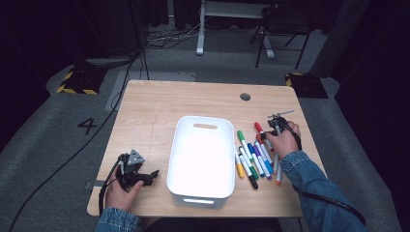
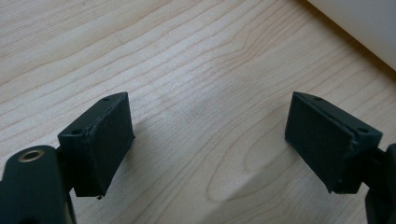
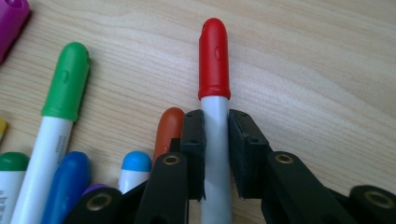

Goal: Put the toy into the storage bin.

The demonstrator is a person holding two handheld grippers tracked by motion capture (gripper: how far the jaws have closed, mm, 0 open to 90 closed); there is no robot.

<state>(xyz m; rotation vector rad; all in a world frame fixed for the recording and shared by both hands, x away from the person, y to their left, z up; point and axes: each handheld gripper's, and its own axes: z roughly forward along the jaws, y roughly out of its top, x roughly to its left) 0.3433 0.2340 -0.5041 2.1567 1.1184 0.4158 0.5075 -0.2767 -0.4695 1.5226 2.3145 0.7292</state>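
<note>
Jaws of right gripper [image 3: 215,154] clamping red-capped marker [image 3: 214,60] (lower barrel hidden), left gripper [image 2: 210,140] wide — bare table [image 2: 187,56]

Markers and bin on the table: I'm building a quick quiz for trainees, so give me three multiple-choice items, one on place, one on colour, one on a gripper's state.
1. The markers lie where relative to the bin?
A) inside it B) to its right C) to its left

2. Cap colour of the marker between the right gripper's jaws?
A) red B) green C) blue

3. The left gripper is:
A) shut on a marker B) open over bare wood C) inside the bin

Answers:
1 B, the markers lie right of the white bin.
2 A, the right gripper grips the red-capped marker.
3 B, the left gripper has its jaws apart over the table.
</note>
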